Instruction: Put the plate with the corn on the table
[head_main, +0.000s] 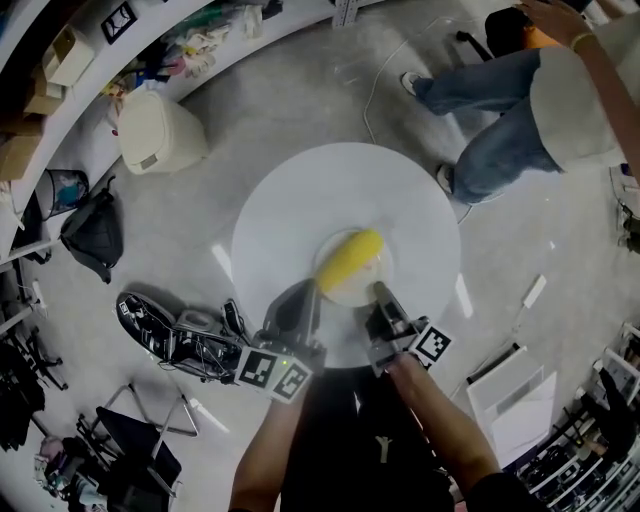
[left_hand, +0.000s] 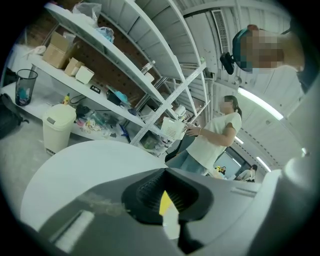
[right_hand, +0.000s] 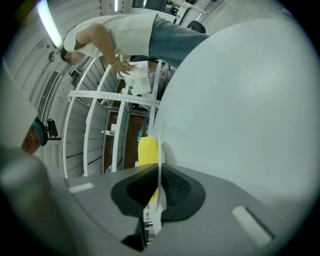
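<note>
Yellow corn (head_main: 350, 260) lies across our little white plate (head_main: 352, 293). Where is the plate?
— Over the near part of the round white table (head_main: 300, 190). We cannot tell if it sits on the top yet or hangs just above it.
— Who has it?
— We do, with both tools. Our left gripper (head_main: 314, 293) is pinched tight on the near left rim. Our right gripper (head_main: 381, 292) is pinched tight on the near right rim. Each gripper view shows the thin rim squeezed in the grip.
— What could go wrong?
— The corn is round and nothing holds it. If one side dips, it could roll off the plate, then off the table to the floor (head_main: 290, 90).
— And if we let go too soon?
— If the plate is up in the air, it would drop and bump, and the corn could jump out. If one gripper lets go first, the plate could tip.
— Is it close to the edge?
— It is closer to the near edge than to the middle. A pull toward us could slide it off.
— Anything else around?
— A person (head_main: 540, 100) stands at the far right, beside the table. A pale bin (head_main: 160, 130) stands far left, well apart. We think neither is in our way.
</note>
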